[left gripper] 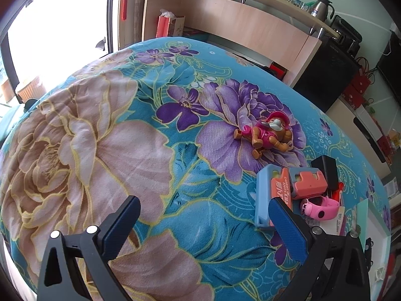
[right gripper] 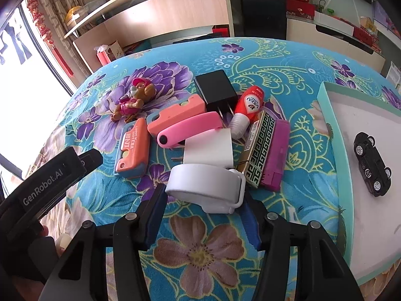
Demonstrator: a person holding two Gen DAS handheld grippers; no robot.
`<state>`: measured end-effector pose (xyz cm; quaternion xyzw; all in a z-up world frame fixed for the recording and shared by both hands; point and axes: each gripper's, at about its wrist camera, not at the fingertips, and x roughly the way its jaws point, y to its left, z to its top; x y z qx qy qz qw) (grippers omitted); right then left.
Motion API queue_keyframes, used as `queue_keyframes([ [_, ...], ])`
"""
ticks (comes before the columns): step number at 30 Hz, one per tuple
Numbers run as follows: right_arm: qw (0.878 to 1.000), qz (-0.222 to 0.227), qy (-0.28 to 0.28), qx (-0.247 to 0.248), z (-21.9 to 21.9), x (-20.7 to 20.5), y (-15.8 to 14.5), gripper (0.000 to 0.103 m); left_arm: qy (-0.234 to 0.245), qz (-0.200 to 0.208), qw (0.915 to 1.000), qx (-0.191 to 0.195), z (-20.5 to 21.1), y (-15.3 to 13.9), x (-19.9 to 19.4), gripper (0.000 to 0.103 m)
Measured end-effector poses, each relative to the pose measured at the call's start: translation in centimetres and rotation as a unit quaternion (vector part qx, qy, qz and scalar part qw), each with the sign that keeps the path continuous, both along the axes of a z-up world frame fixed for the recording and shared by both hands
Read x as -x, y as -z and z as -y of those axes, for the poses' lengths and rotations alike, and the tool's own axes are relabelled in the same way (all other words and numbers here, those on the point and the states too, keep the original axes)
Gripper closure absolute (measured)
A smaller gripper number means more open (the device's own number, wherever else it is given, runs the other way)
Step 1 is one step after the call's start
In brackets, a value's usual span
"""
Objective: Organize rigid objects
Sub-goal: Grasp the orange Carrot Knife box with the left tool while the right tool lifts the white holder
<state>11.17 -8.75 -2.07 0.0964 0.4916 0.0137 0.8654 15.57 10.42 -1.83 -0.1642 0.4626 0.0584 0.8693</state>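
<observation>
The right tool (right gripper: 204,213) has its blue-padded jaws set either side of a white plastic clip-shaped holder (right gripper: 208,188); both pads appear to touch its sides, though I cannot tell how firmly they press. The holder sits at the near edge of a pile on a surface covered with a turquoise floral cloth (right gripper: 195,255).

Just behind the holder lies a pink oblong plastic case (right gripper: 190,129). To its left sit two salmon-and-blue plastic blocks: a printed one (right gripper: 132,148) and a plain one (right gripper: 176,114). A black plug adapter (right gripper: 215,90) rests behind, prongs toward the camera, with a red-and-white bottle (right gripper: 246,110) just beside it. A gold-and-green patterned box (right gripper: 259,150) touches a magenta plastic case (right gripper: 275,150). A small brown toy dog in a pink outfit (right gripper: 132,97) lies apart, at the far left of the pile.

To the right, a shallow tray with a teal rim (right gripper: 325,115) holds a black toy car (right gripper: 372,164).

The left tool (left gripper: 203,222) hovers wide and empty over the cloth, left of the pile.
</observation>
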Motion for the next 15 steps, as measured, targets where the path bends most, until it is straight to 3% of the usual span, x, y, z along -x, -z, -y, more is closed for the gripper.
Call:
queue_keyframes([
  [9, 1.0, 0.023, 0.013, 0.005, 1.3, 0.7, -1.7, 0.046, 0.03, 0.012, 0.9994, 0.009, 1.4, -0.2, -0.7, 0.0],
  [15, 0.999, 0.031, 0.036, 0.023, 3.3, 0.9, -2.5, 0.046, 0.065, 0.006, 0.9978, -0.012, 3.5, 0.4, -1.7, 0.0],
])
